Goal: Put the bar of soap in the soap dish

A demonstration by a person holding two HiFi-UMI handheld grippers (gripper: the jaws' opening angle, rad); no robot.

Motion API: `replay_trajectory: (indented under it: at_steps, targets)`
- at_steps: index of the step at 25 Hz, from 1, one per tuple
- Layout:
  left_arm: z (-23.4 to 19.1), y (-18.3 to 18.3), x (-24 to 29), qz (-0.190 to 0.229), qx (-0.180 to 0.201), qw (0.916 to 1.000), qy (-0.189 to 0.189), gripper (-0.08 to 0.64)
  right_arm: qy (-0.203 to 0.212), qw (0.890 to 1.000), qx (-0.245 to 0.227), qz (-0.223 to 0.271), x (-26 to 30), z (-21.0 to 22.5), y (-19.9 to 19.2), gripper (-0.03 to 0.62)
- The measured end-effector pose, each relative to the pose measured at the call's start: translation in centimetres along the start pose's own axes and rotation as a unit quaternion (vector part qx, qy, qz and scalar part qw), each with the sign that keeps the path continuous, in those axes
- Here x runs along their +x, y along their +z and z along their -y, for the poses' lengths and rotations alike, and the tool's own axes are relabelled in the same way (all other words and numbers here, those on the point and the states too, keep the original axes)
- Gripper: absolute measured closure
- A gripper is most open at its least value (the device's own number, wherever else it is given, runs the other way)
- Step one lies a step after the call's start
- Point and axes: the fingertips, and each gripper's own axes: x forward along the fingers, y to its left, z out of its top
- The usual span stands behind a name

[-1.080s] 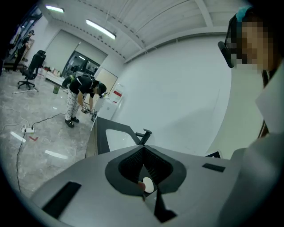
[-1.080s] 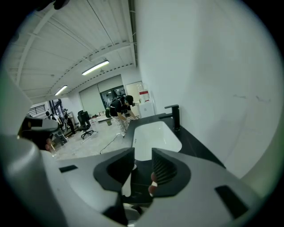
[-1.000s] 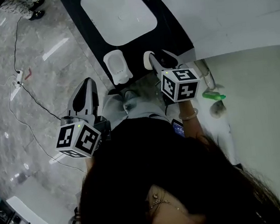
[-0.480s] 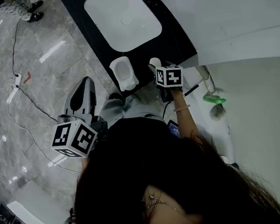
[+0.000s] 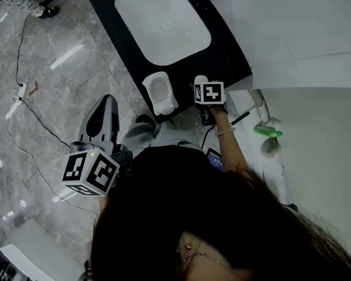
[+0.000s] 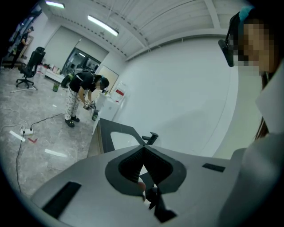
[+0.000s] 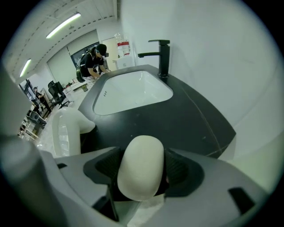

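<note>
Right gripper (image 7: 141, 172) jaws just opened, astride the bar of soap (image 7: 140, 157), not clamping. The slick, rounded bar may squirt free on closing and miss the soap dish (image 7: 66, 133) on the gripper's left.

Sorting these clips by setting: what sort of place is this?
Probably a mock bathroom vanity inside an office-like hall: white sink and black faucet in a black counter, but an office chair and a power strip on the floor.

head view: steeply down | gripper views: low, close — sharing sink (image 5: 163, 26)
</note>
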Motion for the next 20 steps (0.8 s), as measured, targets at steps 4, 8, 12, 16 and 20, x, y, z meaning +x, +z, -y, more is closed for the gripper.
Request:
replay_trajectory:
  at_steps: [4,8,12,16,20]
  targets:
    - [0.1,-0.2,0.0,0.000,-0.004,1.0000,0.000,0.565,-0.007,1.000,0.000,0.023,-0.3,0.2,-0.1,0.284]
    - [-0.1,-0.1,0.4,-0.002,-0.005,1.0000,-0.004,0.565,-0.003,1.000,-0.004,0.013,0.0,0.0,0.1,0.285]
    - [0.0,-0.1,0.3,0.000,-0.005,1.0000,-0.005,0.565,0.009,1.000,0.012,0.022,-0.3,0.1,0.2,0.285]
    - [0.0,-0.1,0.0,0.002,-0.005,1.0000,-0.006,0.565,0.018,0.999,0.016,0.048,-1.7,-0.2,1.6,0.285]
    - [0.3,-0.1,-0.2,0.003,-0.004,0.9999,-0.010,0.565,0.036,0.996,0.014,0.086,-3.9,-1.5,3.8,0.285]
